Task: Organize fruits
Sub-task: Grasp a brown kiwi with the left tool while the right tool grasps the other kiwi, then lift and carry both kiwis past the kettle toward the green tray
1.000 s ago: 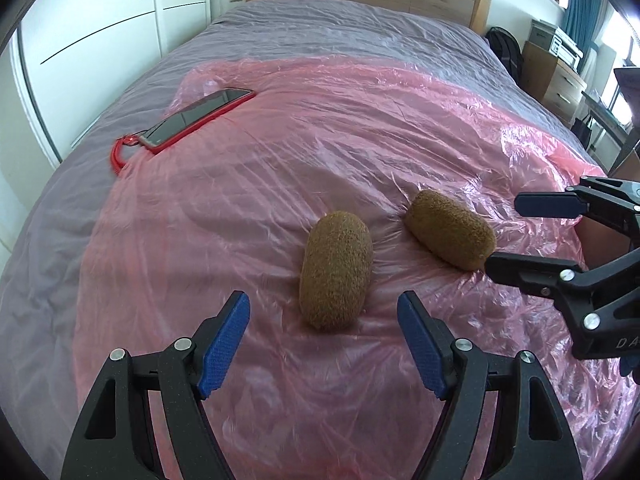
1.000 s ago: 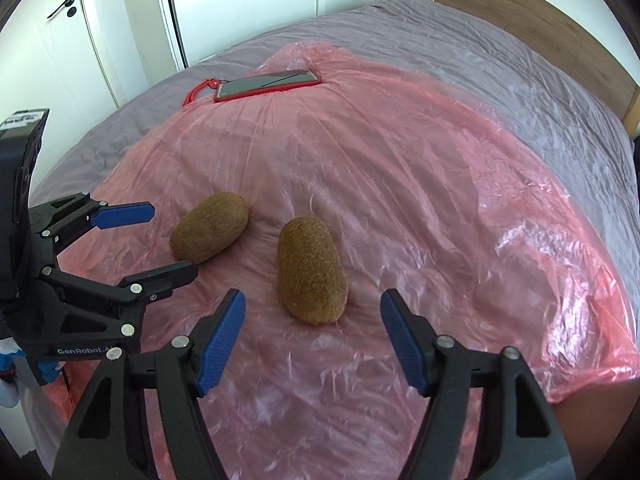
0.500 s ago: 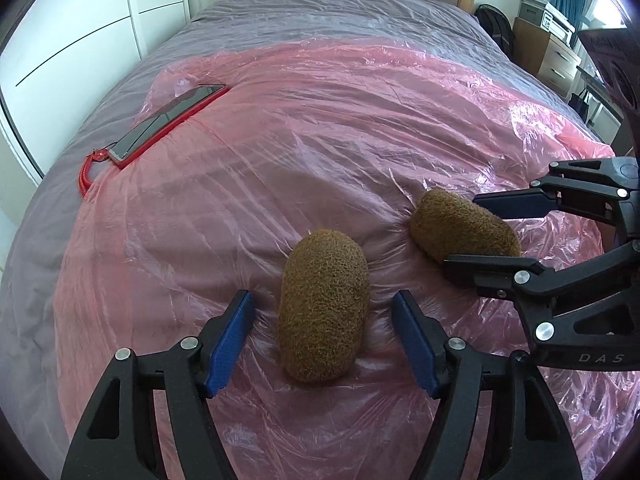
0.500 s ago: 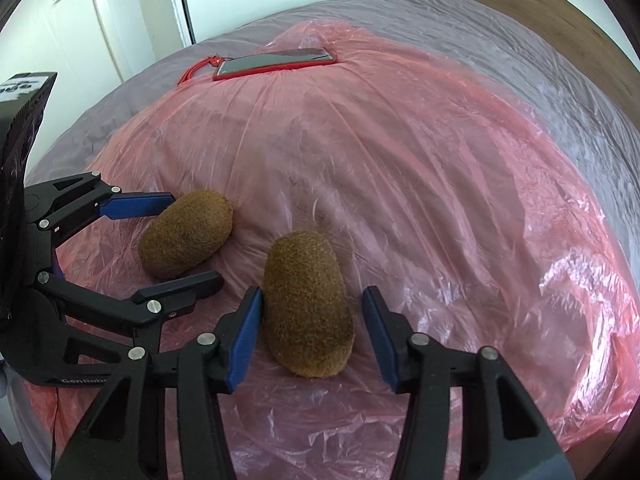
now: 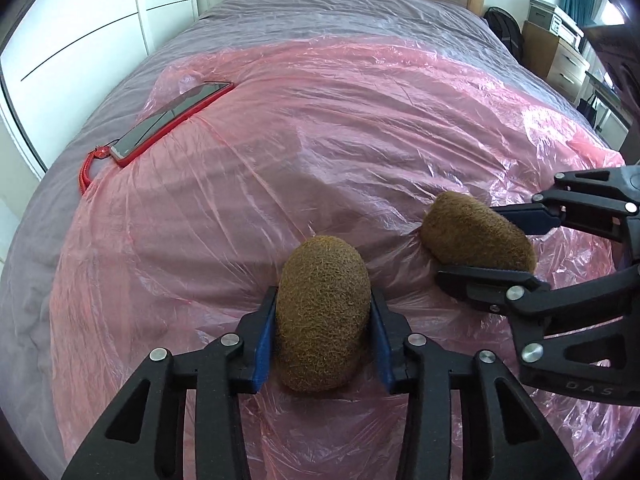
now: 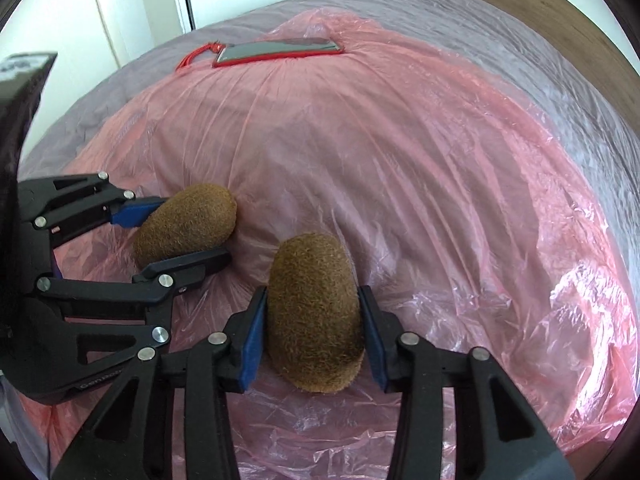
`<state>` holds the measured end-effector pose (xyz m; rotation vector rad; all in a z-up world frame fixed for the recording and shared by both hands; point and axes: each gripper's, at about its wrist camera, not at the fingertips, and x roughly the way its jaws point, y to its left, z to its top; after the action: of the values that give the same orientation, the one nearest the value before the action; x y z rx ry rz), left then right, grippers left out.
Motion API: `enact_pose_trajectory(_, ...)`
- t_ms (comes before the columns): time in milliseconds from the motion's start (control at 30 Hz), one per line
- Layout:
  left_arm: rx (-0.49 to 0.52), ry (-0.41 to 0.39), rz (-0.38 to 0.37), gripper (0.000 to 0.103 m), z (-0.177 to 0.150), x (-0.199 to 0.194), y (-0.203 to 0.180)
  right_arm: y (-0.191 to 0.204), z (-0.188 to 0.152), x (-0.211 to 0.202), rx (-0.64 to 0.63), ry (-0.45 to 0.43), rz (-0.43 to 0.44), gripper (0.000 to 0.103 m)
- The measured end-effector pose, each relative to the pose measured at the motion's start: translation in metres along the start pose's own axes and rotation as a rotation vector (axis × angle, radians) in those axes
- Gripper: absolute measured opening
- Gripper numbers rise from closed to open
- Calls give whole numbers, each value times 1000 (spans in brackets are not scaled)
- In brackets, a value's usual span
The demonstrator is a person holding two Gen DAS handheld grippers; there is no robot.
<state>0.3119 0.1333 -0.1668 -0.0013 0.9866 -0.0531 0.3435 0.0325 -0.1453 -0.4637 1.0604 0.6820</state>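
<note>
**Kiwis clamped, one in each gripper**

Left gripper point(image 5: 322, 332), black-framed with blue pads, grips a fuzzy brown oval kiwi point(image 5: 322, 314) by its two long sides; the pads press against the skin. The fruit lies lengthwise between the fingers on the crinkled pink plastic sheet point(image 5: 360, 140).

Right gripper point(image 6: 312, 328), of the same build, has its jaws closing on a second fuzzy brown kiwi point(image 6: 314, 312), and both blue pads already touch its flanks. This fruit also lies on the sheet.

The two kiwis sit near each other, apart, toward the near edge of the sheet. Beyond them the sheet is spread over a grey bed cover point(image 5: 320, 12). At the far left edge of the sheet lies a dark-screened phone in a red case point(image 5: 172, 118), with a red cord trailing onto the grey cover.
</note>
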Motion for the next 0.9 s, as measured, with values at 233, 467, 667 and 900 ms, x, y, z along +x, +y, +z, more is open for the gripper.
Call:
enact_pose_trajectory(233, -75, -28, -27, 36, 2, -14, 8, -9, -7, -33, 66, -71, -2, 36)
enact_pose_trajectory(467, -125, -60, -42, 36, -1, -44, 16, -9, -23, -74, 111, -116, -1, 37)
enact_pose_trajectory(667, -142, -87, -49, 36, -13, -76, 15, 4, -53, -114, 136, -143, 18, 36)
enact_pose_trajectory(900, -135, -120, -71, 36, -35, -119, 2, 24, -94, -154, 162, -155, 34, 37)
